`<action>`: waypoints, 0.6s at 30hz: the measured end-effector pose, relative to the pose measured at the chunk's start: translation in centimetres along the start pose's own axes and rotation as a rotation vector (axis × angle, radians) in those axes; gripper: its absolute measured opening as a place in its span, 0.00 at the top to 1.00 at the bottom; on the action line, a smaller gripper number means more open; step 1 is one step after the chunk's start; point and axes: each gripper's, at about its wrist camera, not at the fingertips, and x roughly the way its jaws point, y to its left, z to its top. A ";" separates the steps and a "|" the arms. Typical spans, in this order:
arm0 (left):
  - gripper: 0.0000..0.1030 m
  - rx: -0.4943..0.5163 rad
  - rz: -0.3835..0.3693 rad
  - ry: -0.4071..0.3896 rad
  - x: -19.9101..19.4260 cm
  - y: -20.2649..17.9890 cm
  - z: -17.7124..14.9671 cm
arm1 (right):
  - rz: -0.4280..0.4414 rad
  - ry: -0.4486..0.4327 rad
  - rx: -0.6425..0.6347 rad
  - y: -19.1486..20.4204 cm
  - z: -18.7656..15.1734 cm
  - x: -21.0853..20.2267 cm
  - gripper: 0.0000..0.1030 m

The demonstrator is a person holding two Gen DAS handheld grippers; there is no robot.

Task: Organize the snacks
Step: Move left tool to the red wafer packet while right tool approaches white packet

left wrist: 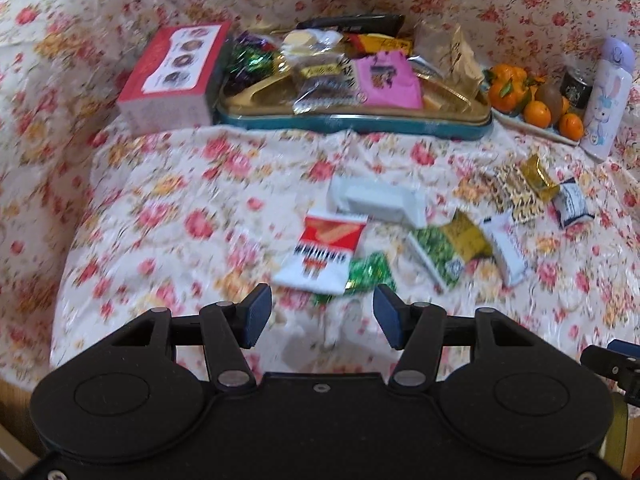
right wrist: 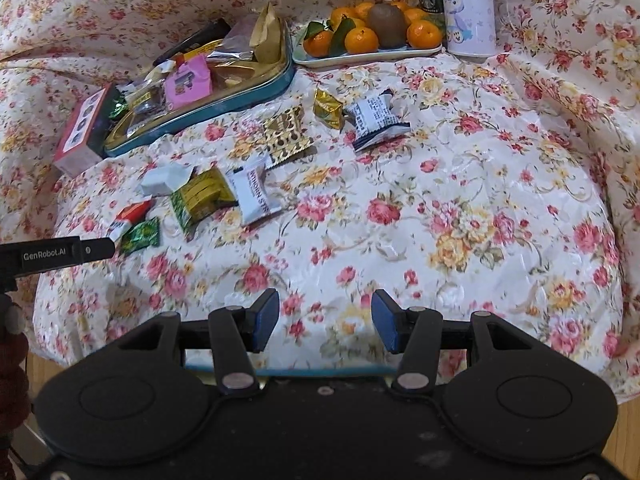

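the floral tablecloth [right wrist: 460, 184] fills both views, and far ahead of both claws sits the teal-rimmed tin tray [left wrist: 352, 122], already holding several packets, with a red box [left wrist: 170, 76] touching its left end and a plate of oranges [right wrist: 372, 38] off its right end.

between the claws and the tray lie the loose snacks still to be gathered. the red and white packet [left wrist: 324, 252] lies just ahead of the left gripper [left wrist: 322, 316], slightly left of its centre line, its long axis running roughly away from the claw toward the tray. a small green foil candy [left wrist: 370, 274] is tucked against that packet's right edge, nearest the right-hand pad. further ahead and to the right lie a white packet [left wrist: 380, 200], a green and gold packet [left wrist: 450, 250], a white bar wrapper [left wrist: 506, 248] and gold candies [left wrist: 536, 178].

the left gripper is spread wide and holds nothing. the right gripper [right wrist: 326, 322] is also spread and empty, hovering over bare cloth with the snacks well ahead and to its left.

the left claw is clearly nearer, so it probably reaches straight forward and down to straddle the red and white packet across its short width.
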 end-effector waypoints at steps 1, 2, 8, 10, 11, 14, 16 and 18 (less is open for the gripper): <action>0.40 0.003 0.004 -0.001 0.3 -0.1 0.2 | -0.004 0.000 0.002 0.0 0.2 0.2 0.48; 0.40 0.003 0.005 -0.003 0.6 -0.1 0.4 | -0.006 0.001 0.002 -0.1 0.4 0.4 0.48; 0.40 -0.019 -0.006 -0.012 2.1 0.5 1.1 | -0.016 0.009 0.007 -0.2 1.5 1.6 0.48; 0.40 -0.032 -0.009 -0.013 2.7 0.7 1.4 | -0.018 0.010 0.008 -0.2 1.8 2.0 0.48; 0.41 -0.036 -0.006 -0.010 3.0 0.8 1.5 | -0.019 0.010 0.008 -0.2 1.9 2.1 0.48; 0.44 -0.049 -0.013 -0.002 3.8 1.1 1.9 | -0.022 0.009 0.009 -0.2 2.2 2.5 0.48; 0.45 -0.052 -0.013 0.005 4.3 1.0 2.1 | -0.027 0.007 0.009 -0.2 2.5 2.7 0.48; 0.47 -0.054 -0.022 0.011 4.9 0.9 2.2 | -0.030 0.003 0.010 -0.2 2.8 2.9 0.48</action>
